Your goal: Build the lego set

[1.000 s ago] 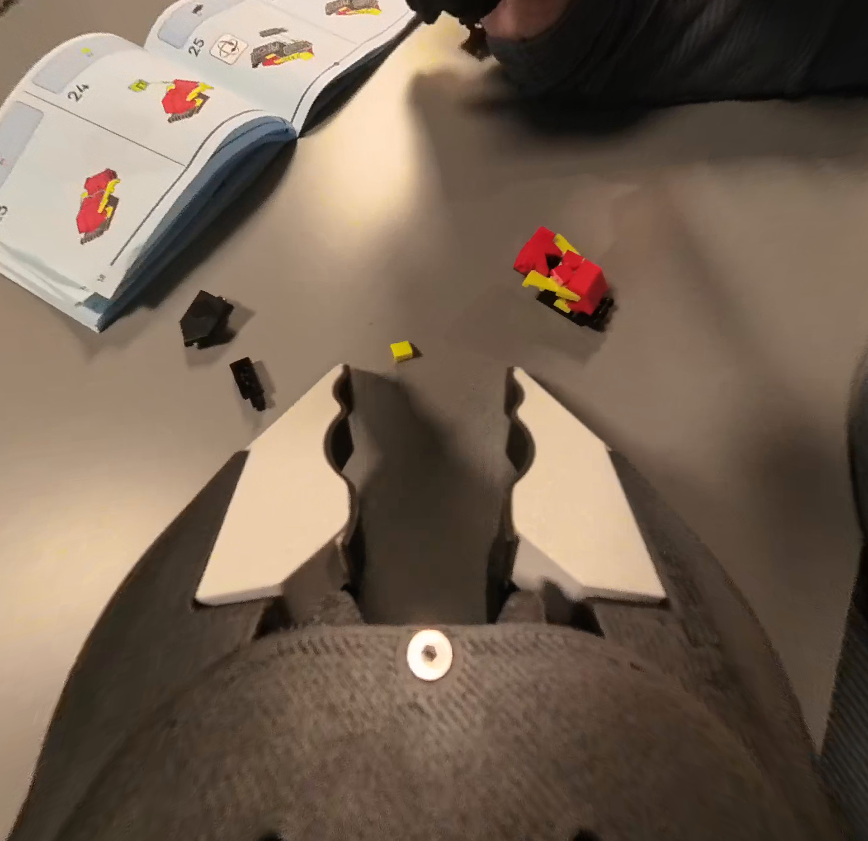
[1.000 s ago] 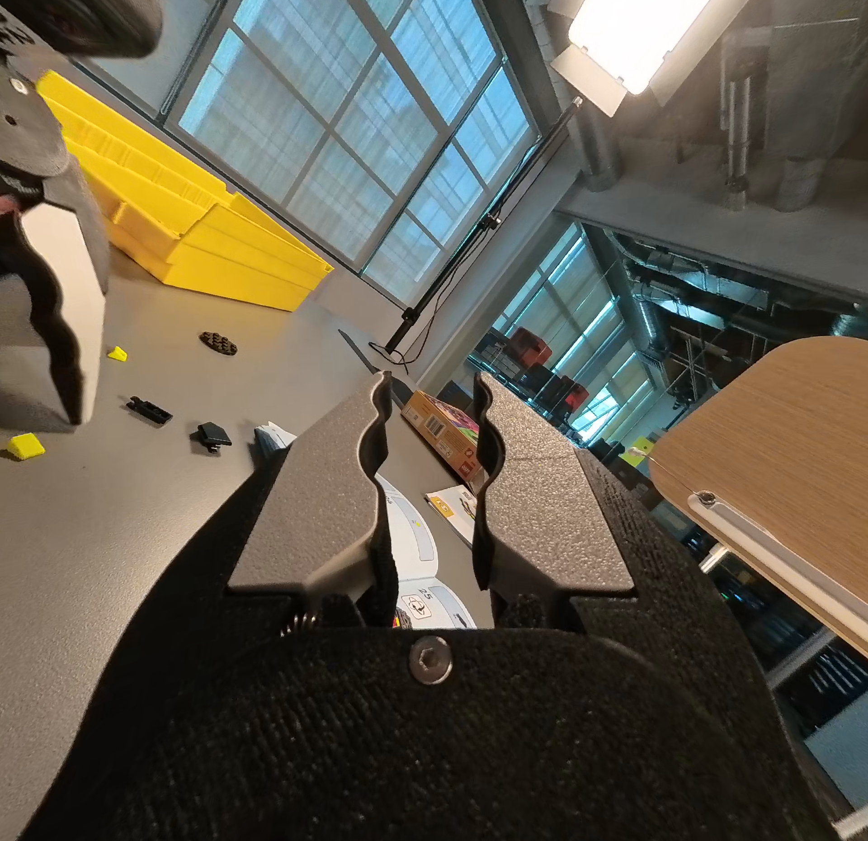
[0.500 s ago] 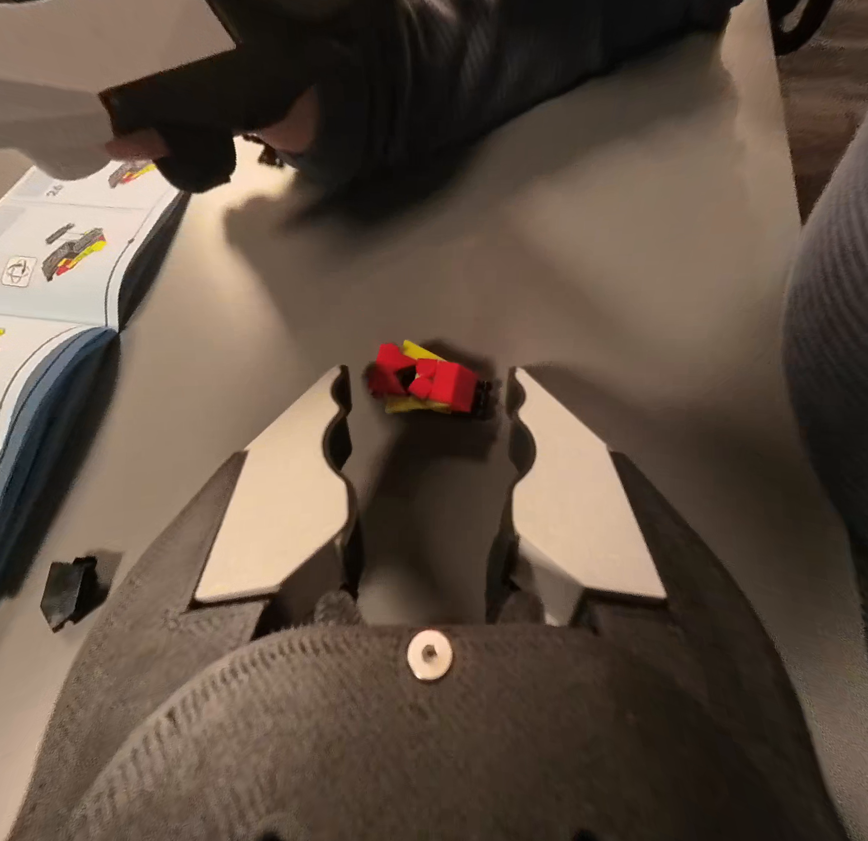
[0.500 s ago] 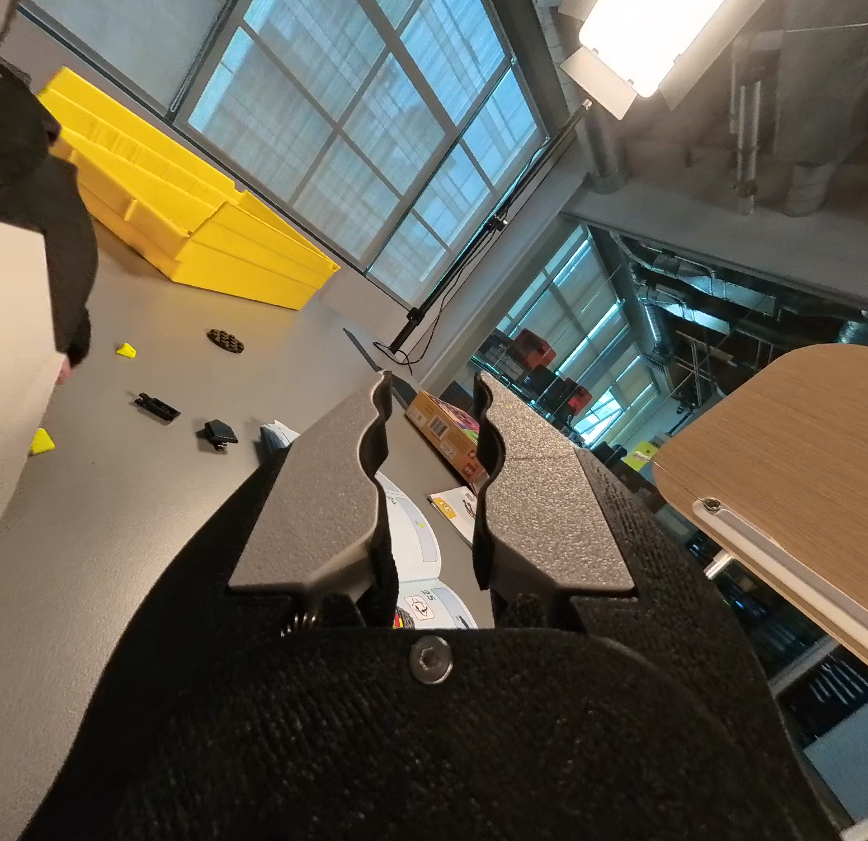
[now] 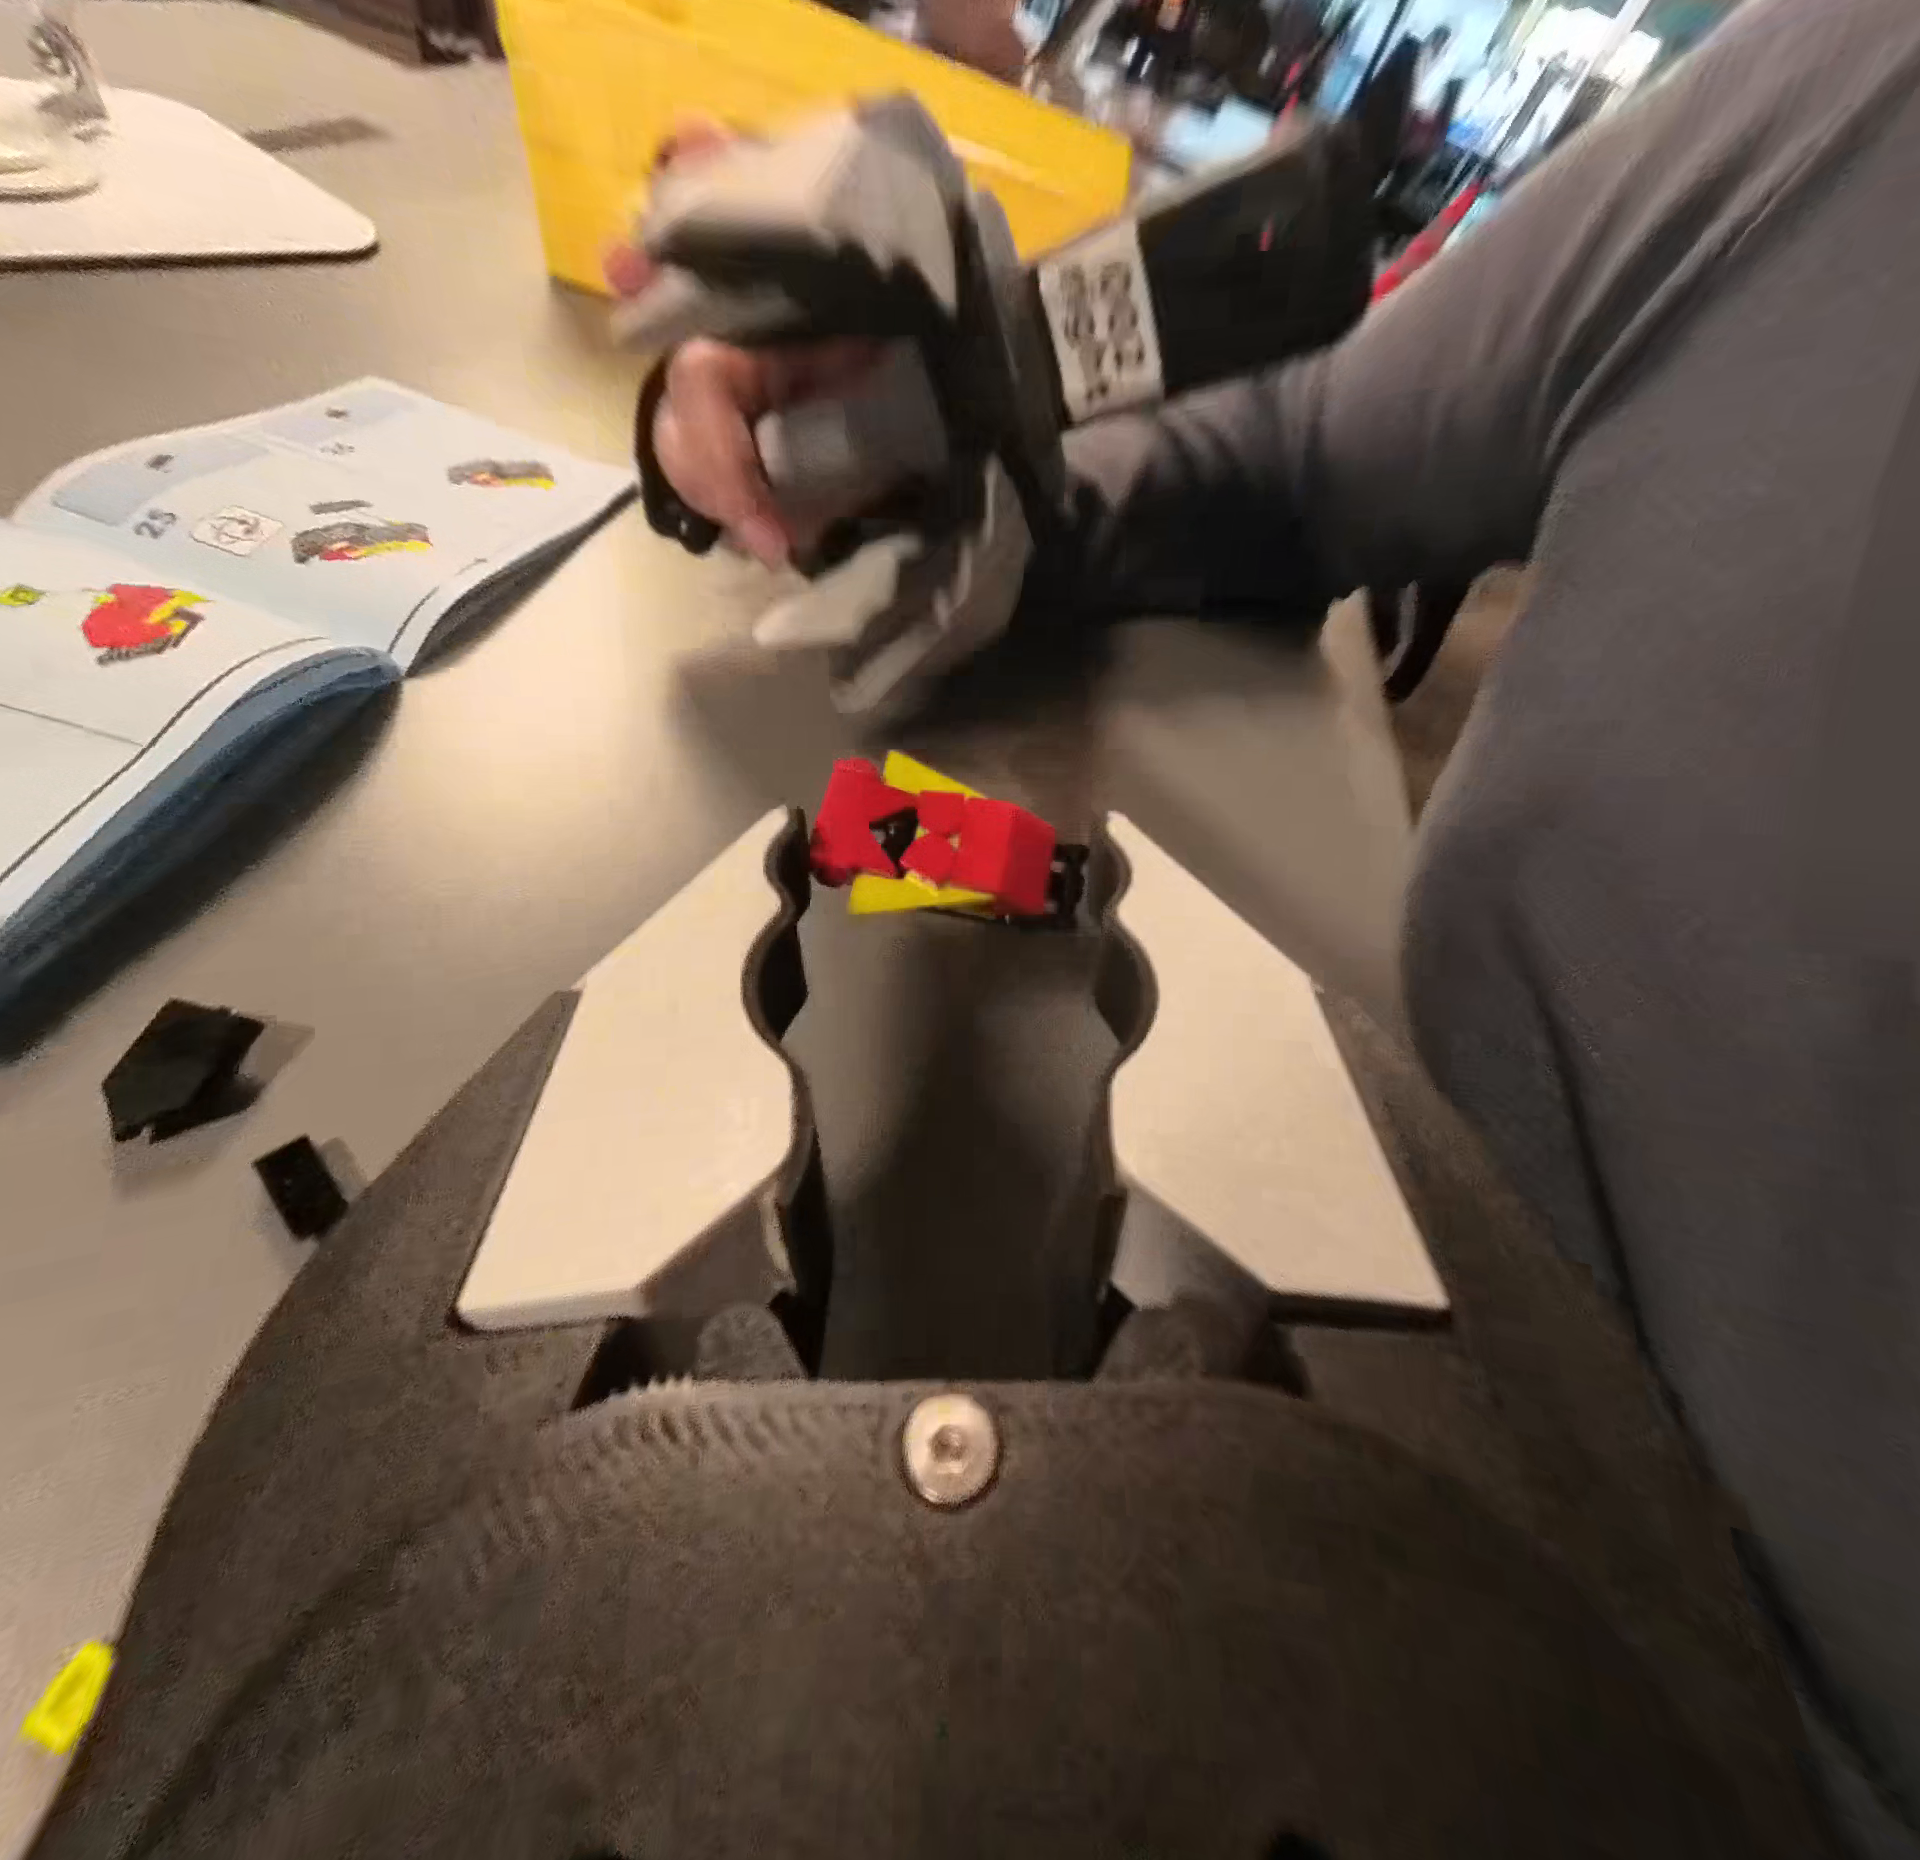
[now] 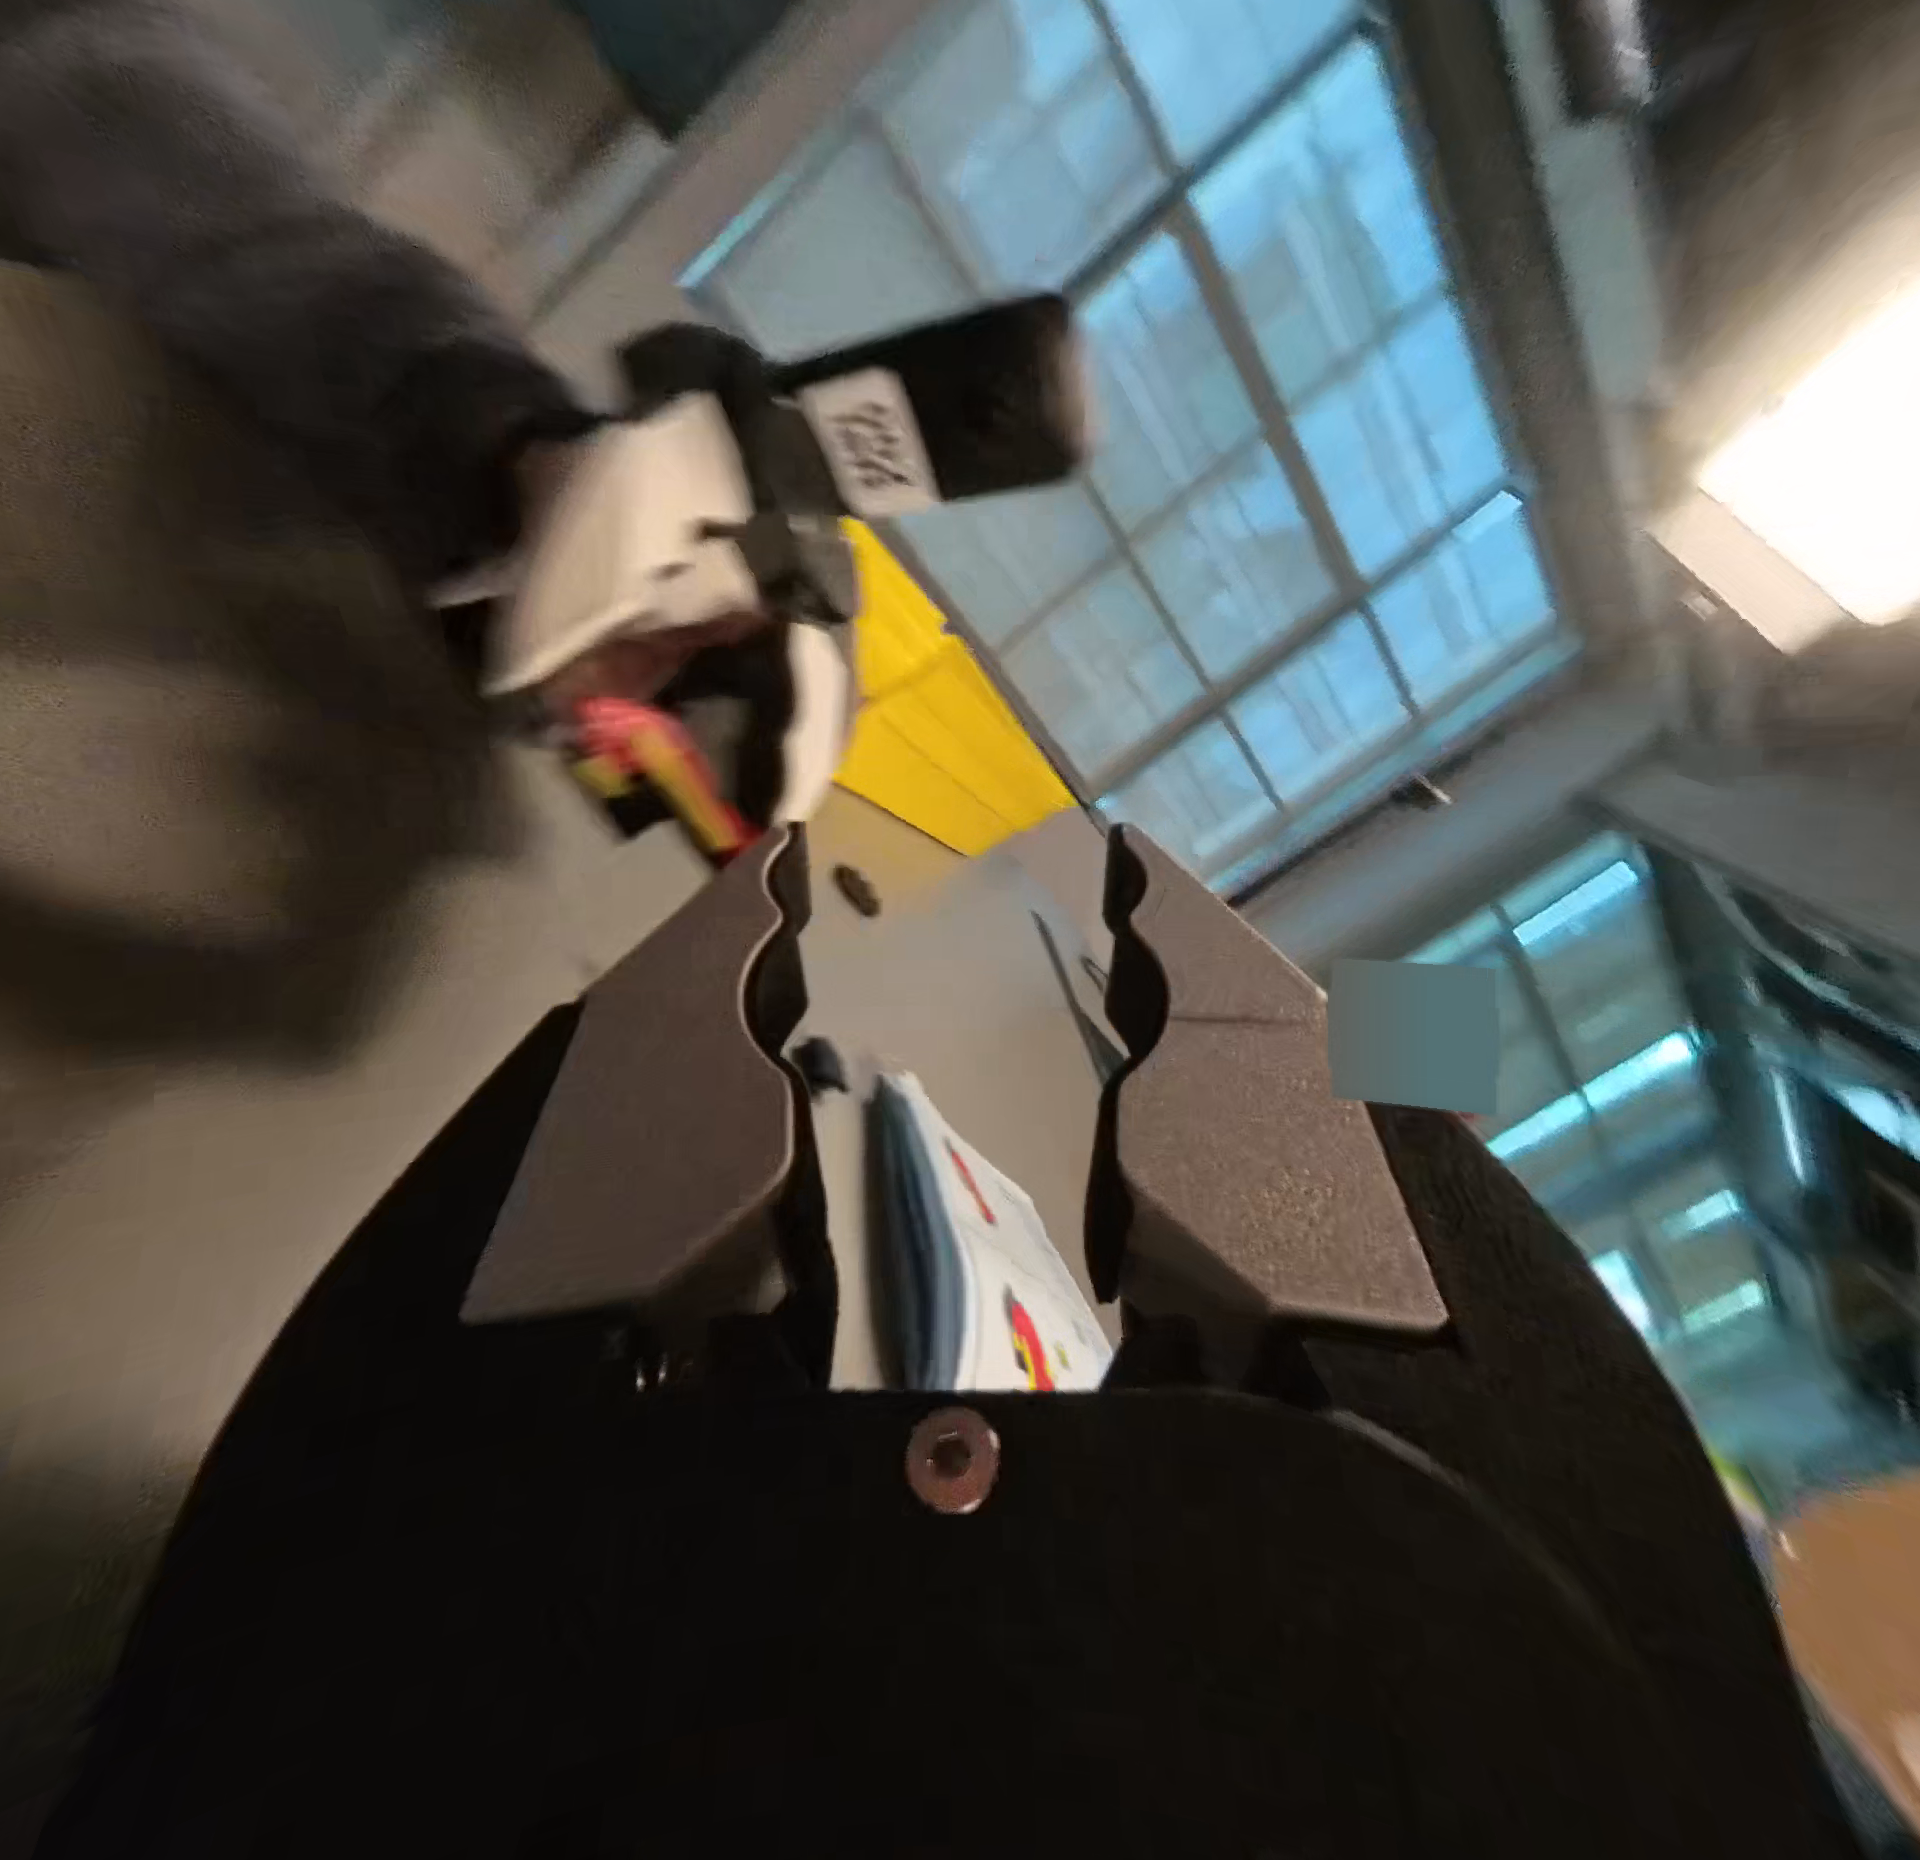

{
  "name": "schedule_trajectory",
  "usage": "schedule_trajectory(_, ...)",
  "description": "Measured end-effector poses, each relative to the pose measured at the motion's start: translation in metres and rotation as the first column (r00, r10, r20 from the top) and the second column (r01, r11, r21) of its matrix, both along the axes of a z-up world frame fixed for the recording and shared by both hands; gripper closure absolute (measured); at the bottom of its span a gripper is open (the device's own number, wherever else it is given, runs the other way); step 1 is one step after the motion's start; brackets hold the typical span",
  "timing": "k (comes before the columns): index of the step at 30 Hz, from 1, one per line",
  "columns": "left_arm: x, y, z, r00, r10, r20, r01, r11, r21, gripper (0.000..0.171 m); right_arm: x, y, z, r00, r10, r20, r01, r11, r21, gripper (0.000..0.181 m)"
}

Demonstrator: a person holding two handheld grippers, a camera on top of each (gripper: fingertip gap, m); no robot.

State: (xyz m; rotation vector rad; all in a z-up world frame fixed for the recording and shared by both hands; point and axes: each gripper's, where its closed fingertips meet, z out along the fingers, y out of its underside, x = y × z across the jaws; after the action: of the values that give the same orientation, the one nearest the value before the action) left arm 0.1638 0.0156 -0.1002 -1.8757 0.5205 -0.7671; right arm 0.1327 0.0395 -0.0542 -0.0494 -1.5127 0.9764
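The small red, yellow and black lego model [image 5: 935,849] sits between the white fingertips of my left gripper [image 5: 948,860], touching both, so the gripper is shut on it. In the right wrist view the left gripper [image 6: 696,740] shows blurred at the upper left, holding the model [image 6: 655,761] off the table. My right gripper [image 6: 954,854] has dark fingers, is open and holds nothing. In the left wrist view it [image 5: 873,615] shows blurred just beyond the model, held by a hand.
The open instruction booklet [image 5: 208,584] lies at the left. Two black pieces [image 5: 177,1067] [image 5: 301,1187] and a small yellow piece [image 5: 68,1696] lie on the grey table [image 5: 520,875]. Yellow bins [image 5: 779,117] stand at the back. A grey sleeve [image 5: 1662,771] fills the right side. From either gripper's tips it is about 15 cm to the small yellow piece [image 5: 68,1696].
My left gripper moved to the model, shut on it and tilted up with it. My right gripper swung round towards the left gripper and its jaws opened wider.
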Motion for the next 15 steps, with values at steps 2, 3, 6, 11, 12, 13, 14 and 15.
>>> schedule_trajectory(2, -0.005, -0.003, 0.011, 0.995, -0.015, 0.097, 0.015, 1.0, 0.005, 0.127, 0.005, -0.019, -0.018, 0.998, 0.048, 0.033, -0.052, 0.99, 0.128, 0.123)
schedule_trajectory(3, -0.007, -0.004, 0.014, 0.991, -0.018, 0.132, 0.017, 1.0, 0.005, 0.127, 0.007, -0.026, -0.026, 0.997, 0.06, 0.049, -0.068, 0.981, 0.182, 0.121)
schedule_trajectory(6, -0.012, -0.003, 0.016, 0.991, -0.001, 0.134, -0.001, 1.0, 0.013, 0.127, 0.005, -0.03, -0.037, 0.997, 0.044, 0.066, -0.059, 0.966, 0.25, 0.12)
schedule_trajectory(11, -0.012, 0.004, 0.013, 0.995, 0.044, 0.093, -0.047, 0.998, 0.031, 0.127, -0.004, -0.024, -0.035, 0.996, -0.069, 0.053, 0.053, 0.963, 0.263, 0.131)
schedule_trajectory(12, -0.012, 0.007, 0.015, 0.995, 0.067, 0.08, -0.072, 0.996, 0.061, 0.127, -0.004, -0.025, -0.035, 0.995, -0.083, 0.051, 0.066, 0.961, 0.268, 0.134)
schedule_trajectory(13, -0.014, 0.01, 0.019, 0.993, 0.104, 0.06, -0.109, 0.989, 0.103, 0.127, -0.005, -0.026, -0.034, 0.994, -0.102, 0.041, 0.087, 0.958, 0.272, 0.138)
schedule_trajectory(14, -0.015, 0.013, 0.024, 0.989, 0.141, 0.035, -0.145, 0.978, 0.15, 0.127, -0.006, -0.025, -0.032, 0.992, -0.121, 0.03, 0.108, 0.956, 0.272, 0.139)
schedule_trajectory(15, -0.017, 0.016, 0.028, 0.983, 0.186, 0.011, -0.184, 0.963, 0.197, 0.127, -0.006, -0.026, -0.03, 0.991, -0.129, 0.027, 0.118, 0.958, 0.262, 0.139)
